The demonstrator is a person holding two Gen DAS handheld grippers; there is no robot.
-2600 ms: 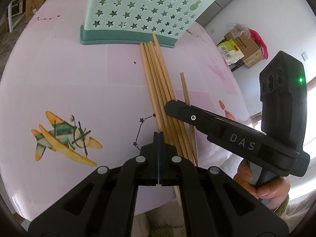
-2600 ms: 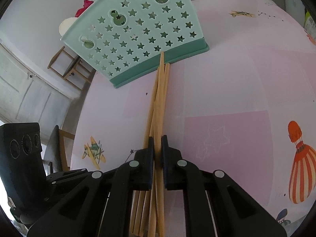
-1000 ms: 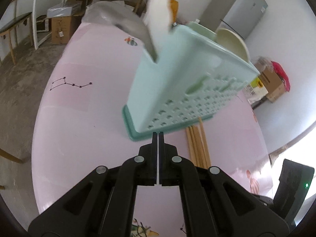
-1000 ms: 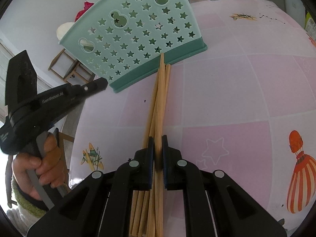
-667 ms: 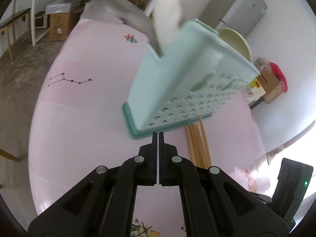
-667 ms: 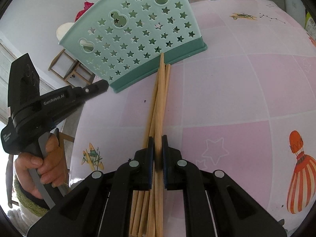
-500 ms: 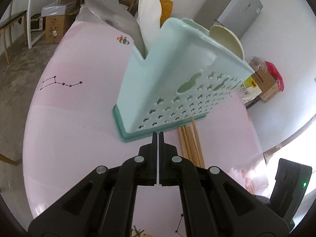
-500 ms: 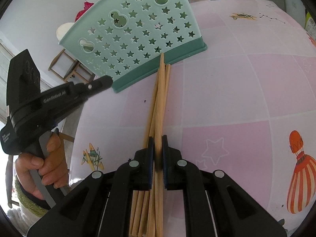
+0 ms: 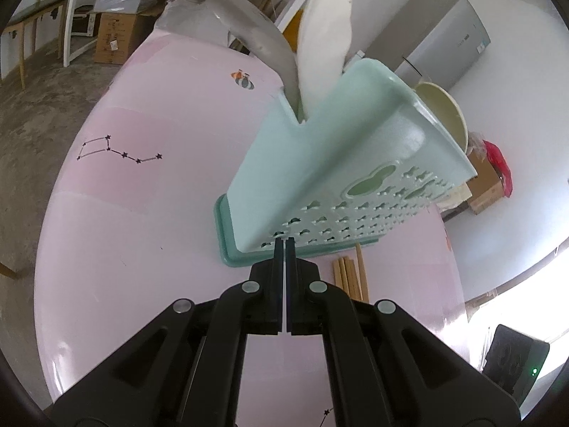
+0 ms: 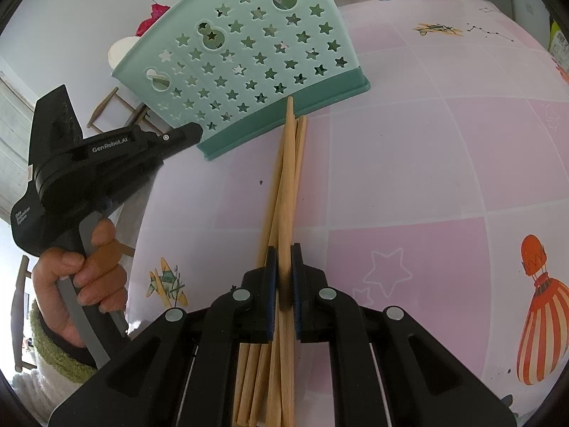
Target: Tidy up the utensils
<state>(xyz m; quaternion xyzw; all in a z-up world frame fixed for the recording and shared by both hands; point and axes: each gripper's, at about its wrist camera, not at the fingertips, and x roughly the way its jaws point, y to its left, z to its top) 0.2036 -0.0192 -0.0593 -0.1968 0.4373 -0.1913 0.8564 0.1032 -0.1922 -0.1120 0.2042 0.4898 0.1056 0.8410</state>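
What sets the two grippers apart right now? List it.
The right gripper is shut on one wooden chopstick; the left gripper is shut on nothing. The right sits over the chopstick bundle; the left's tips sit at the green holder. Both are black two-finger tools.

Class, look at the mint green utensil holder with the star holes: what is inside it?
In the utensil holder, two pale spoon-like utensils stick out of one end slot, and a cream bowl-shaped piece shows at the other end. Their lower parts are hidden by the walls. The chopsticks lie outside on the table.
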